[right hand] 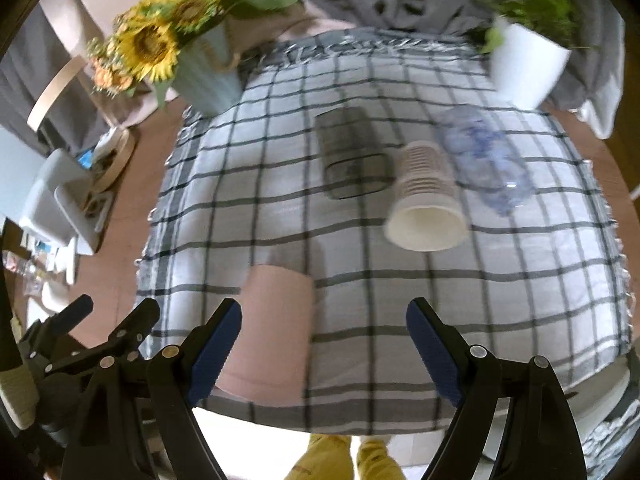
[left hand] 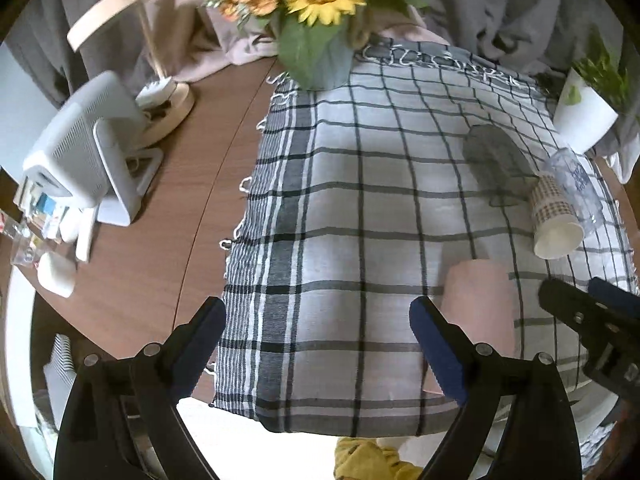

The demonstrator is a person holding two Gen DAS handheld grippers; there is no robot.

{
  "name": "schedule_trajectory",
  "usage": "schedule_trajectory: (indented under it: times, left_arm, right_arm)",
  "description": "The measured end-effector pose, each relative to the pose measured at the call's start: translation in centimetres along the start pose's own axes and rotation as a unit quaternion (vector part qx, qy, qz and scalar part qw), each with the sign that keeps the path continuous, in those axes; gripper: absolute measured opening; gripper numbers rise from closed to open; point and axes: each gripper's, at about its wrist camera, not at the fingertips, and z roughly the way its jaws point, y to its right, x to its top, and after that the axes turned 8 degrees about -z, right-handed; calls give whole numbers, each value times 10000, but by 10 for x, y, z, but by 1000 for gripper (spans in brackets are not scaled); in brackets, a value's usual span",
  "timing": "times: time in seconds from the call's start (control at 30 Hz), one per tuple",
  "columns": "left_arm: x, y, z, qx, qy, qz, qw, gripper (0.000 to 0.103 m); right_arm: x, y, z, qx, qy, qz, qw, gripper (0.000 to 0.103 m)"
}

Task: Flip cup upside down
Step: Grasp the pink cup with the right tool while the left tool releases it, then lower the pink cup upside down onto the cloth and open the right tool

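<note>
- The left gripper (left hand: 318, 338), black-armed with dark blue ribbed pads, hangs over the near edge of the table with its jaws spread wide and nothing between them.
- The right gripper (right hand: 324, 340) has the same build and pose, jaws spread wide and empty; in the left wrist view it shows at the far right (left hand: 592, 304).
- A smooth matte pink cup (right hand: 276, 328) stands on the cloth, wider at the base and flat on top, so it appears to be mouth down; it sits just beside the right gripper's left pad (right hand: 216, 350) and just beyond the left gripper's right pad (left hand: 436, 352).
- Ahead of the right gripper lie three more cups on their sides, mouths towards the camera: a smoky grey translucent tumbler (right hand: 352, 152), a white paper cup with a brown checked print (right hand: 426, 196) and a clear plastic cup with blue markings (right hand: 478, 156), side by side.
- They rest on a woven grey-and-white cloth with dark check lines and a fringed edge (right hand: 400, 280), spread over a round brown wood-grain table (left hand: 180, 208).
- Further ahead stand a pale ribbed vase of sunflowers and orange flowers (right hand: 204, 76) and a white pot with a green plant (right hand: 524, 68), with grey drapery behind.
- Left of the left gripper are a white perforated plastic device on a stand (left hand: 84, 152) and a light wooden hoop-shaped lamp (left hand: 156, 80).
</note>
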Motion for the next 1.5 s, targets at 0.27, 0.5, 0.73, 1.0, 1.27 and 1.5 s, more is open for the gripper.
schedule_trajectory:
  times: [0.27, 0.5, 0.73, 1.0, 1.27, 1.5]
  left_arm:
    - [10, -15, 18, -111, -117, -39, 9999, 94]
    - [17, -19, 32, -131, -224, -2, 9997, 94]
    - [21, -26, 42, -128, -343, -24, 9993, 94]
    - [19, -27, 48, -61, -396, 7, 9992, 94]
    - [16, -23, 36, 1, -204, 54, 9998, 94]
    - [18, -19, 26, -39, -17, 33, 10000, 94]
  right_arm:
    - [17, -8, 42, 304, -612, 244, 9974, 78]
    - [21, -9, 68, 443, -989, 394, 9933, 73]
    - [22, -11, 89, 565, -1302, 504, 9886, 71]
    - [16, -15, 97, 598, -1397, 443, 9874, 65]
    - [9, -14, 56, 466, -859, 225, 9950, 65]
    - [20, -19, 18, 113, -127, -120, 9998, 64]
